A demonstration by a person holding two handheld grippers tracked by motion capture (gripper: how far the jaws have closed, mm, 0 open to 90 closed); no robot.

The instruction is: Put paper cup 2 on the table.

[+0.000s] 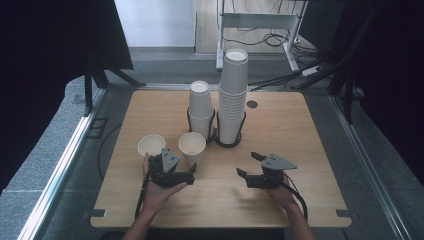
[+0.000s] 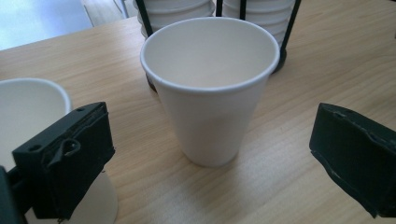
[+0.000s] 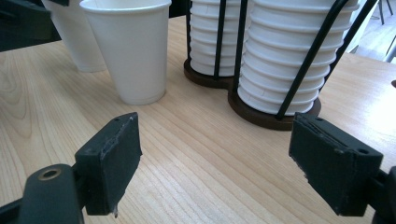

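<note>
Two loose white paper cups are set upright on the wooden table; the nearer cup is seen just ahead of the left gripper, between its wide-open, empty jaws, untouched. The right gripper is held wide open and empty, aimed at the black cup holder with its two stacks.

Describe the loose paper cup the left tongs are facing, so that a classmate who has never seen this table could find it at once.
Start at the wooden table and find the black holder with two stacks of cups. Two loose cups stand upright in front of it. The wanted cup is the one nearer the holder, ahead of the open left tongs; the other cup stands farther left.
</note>
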